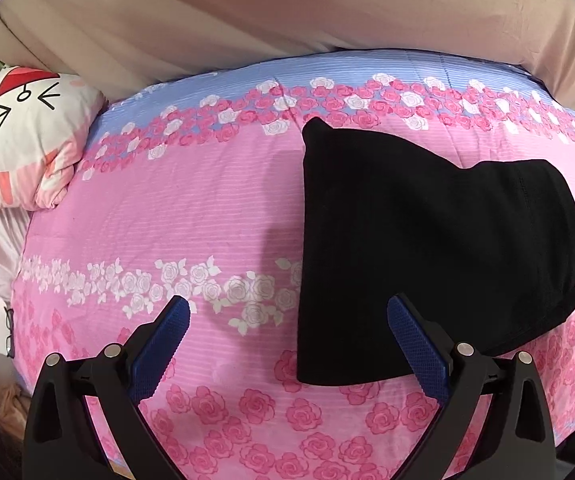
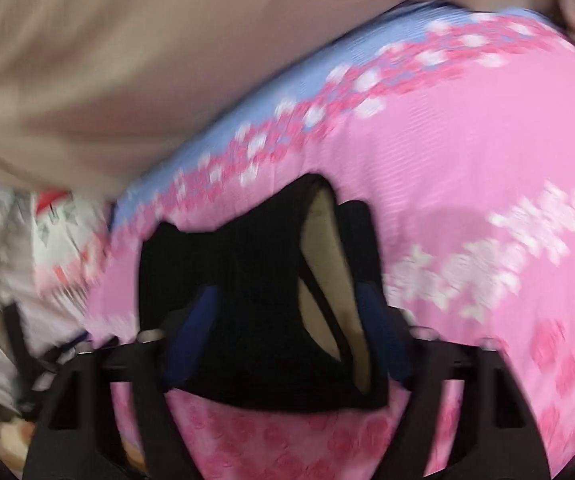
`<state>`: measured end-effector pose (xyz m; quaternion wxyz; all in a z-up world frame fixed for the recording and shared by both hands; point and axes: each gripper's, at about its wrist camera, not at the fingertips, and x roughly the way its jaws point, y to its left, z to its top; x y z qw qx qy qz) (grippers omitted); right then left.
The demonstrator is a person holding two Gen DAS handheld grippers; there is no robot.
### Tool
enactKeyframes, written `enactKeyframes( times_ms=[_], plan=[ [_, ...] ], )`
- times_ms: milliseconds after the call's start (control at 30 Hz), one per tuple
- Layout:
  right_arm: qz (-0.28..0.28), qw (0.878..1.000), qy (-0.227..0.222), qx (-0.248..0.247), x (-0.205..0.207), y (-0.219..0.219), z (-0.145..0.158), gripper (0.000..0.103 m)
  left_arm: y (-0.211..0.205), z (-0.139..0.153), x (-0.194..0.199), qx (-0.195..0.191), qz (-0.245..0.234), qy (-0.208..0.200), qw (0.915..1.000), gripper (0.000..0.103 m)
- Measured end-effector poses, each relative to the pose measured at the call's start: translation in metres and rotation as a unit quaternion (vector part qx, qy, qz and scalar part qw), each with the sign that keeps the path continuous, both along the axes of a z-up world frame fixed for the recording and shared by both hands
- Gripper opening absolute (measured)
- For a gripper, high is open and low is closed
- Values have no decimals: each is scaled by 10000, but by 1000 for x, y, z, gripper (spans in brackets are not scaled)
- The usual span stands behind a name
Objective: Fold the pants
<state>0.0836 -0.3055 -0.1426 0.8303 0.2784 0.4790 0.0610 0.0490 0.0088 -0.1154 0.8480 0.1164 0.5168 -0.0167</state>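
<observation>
Fingers of the left gripper (image 1: 287,344) are spread wide, holding nothing. Right gripper (image 2: 287,320) fingers look parted around the black pants (image 1: 415,248), not squeezing. Pants lie folded on the pink bed (image 1: 167,208), toward its right side. Pat the edges flat and even.

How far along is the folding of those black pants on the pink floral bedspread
Mostly done: the black pants lie in a compact folded stack on the pink floral bedspread. In hand: nothing visibly gripped; the left gripper is open and empty, and the right gripper straddles the pants' edge in a blurred view. Left: perhaps tidying or one more fold.
</observation>
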Motion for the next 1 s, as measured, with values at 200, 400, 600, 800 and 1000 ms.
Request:
enactKeyframes(
  times_ms=[200, 400, 600, 800, 1000],
  plan=[
    [-18, 9994, 83, -346, -21, 11, 14, 3, 8, 5, -2, 78, 109, -98, 9999, 98],
    [131, 9971, 578, -481, -25, 1, -25, 9, 27, -24, 2, 306, 315, 223, 9988, 98],
    [-194, 9976, -287, -598, -10, 26, 52, 15, 32, -34, 1, 283, 202, 219, 9992, 98],
    [1775, 9837, -48, 288, 88, 162, 32, 15, 20, -57, 0, 540, -47, 268, 9982, 98],
    [2078, 9741, 699, 550, 175, 201, -47, 0, 23, -66, 2, 595, -8, 219, 9980, 98]
  ],
)
